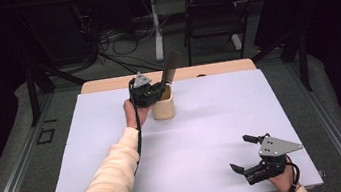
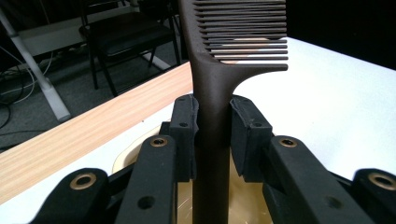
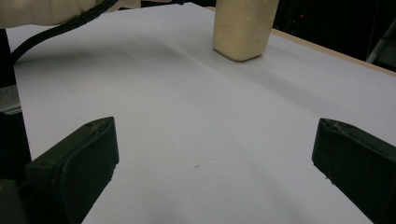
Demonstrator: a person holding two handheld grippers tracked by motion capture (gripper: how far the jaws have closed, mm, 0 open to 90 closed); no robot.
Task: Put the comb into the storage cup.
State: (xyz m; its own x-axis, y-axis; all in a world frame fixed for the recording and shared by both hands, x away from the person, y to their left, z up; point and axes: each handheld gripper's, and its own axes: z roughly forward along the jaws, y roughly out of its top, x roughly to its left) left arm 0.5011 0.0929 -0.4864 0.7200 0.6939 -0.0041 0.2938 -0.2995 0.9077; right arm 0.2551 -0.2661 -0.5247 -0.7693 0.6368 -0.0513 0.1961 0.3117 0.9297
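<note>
A dark brown comb [image 1: 170, 67] stands upright in a cream cup [image 1: 163, 108] at the far middle of the white sheet. My left gripper [image 1: 156, 90] is at the cup's rim, shut on the comb's handle [image 2: 211, 135]; the comb's teeth [image 2: 243, 28] rise above the pads, and the cup's opening [image 2: 135, 154] lies below them. My right gripper [image 1: 244, 152] rests near the front right of the sheet, open and holding nothing. In the right gripper view its two jaws stand wide apart, and the cup [image 3: 243, 28] is far ahead.
A white sheet [image 1: 212, 120] covers a wooden table whose far edge [image 1: 106, 85] shows bare wood. A black chair [image 1: 215, 14] and a white table leg [image 1: 156, 27] stand beyond it. A cream sleeve [image 1: 110, 185] lies across the left of the sheet.
</note>
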